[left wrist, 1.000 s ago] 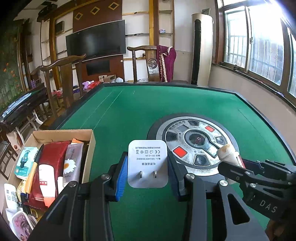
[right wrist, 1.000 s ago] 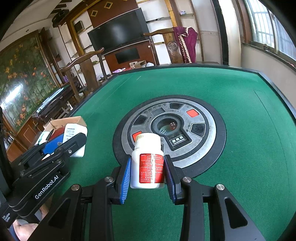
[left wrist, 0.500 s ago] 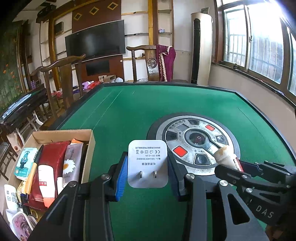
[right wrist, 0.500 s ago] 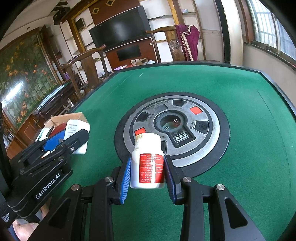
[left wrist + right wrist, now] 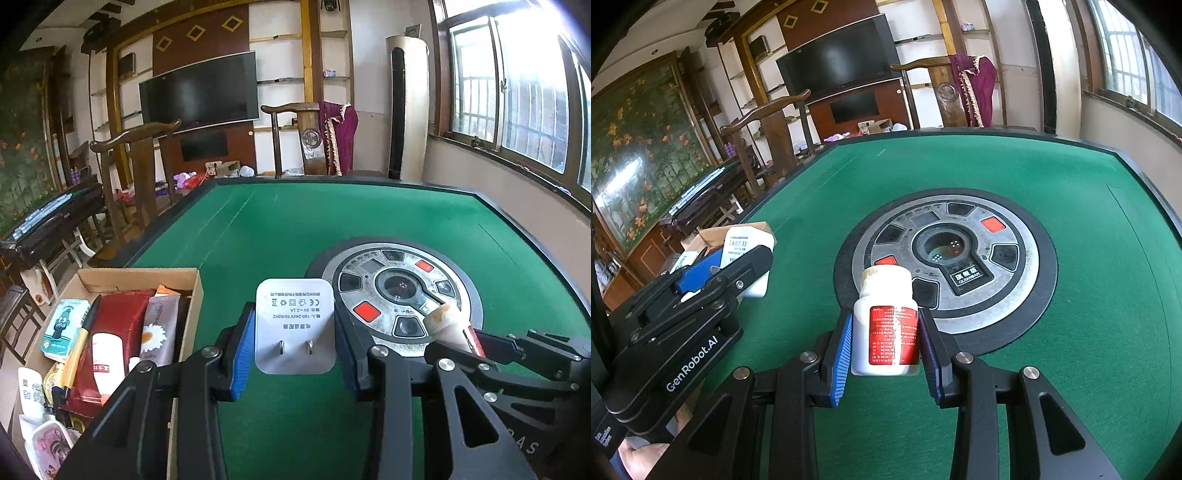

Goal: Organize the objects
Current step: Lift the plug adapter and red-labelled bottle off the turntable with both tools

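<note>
**Both claws loaded beside a crowded box**

The left claw (image 5: 295, 345) pinches a white charger (image 5: 295, 325) by its sides, prongs facing the camera, above the green desk (image 5: 332, 221) just beside the cardboard box (image 5: 195, 291) at the desk's left edge. The right claw (image 5: 885, 341) pinches a white pill bottle (image 5: 886, 325) upright, near the round centre panel (image 5: 1008, 280).

The box looks packed, so a dropped charger may perch on the packets or tip out. The two claws are close and could knock together. The box's near end is cut off, and the bottle's label is unreadable.
</note>
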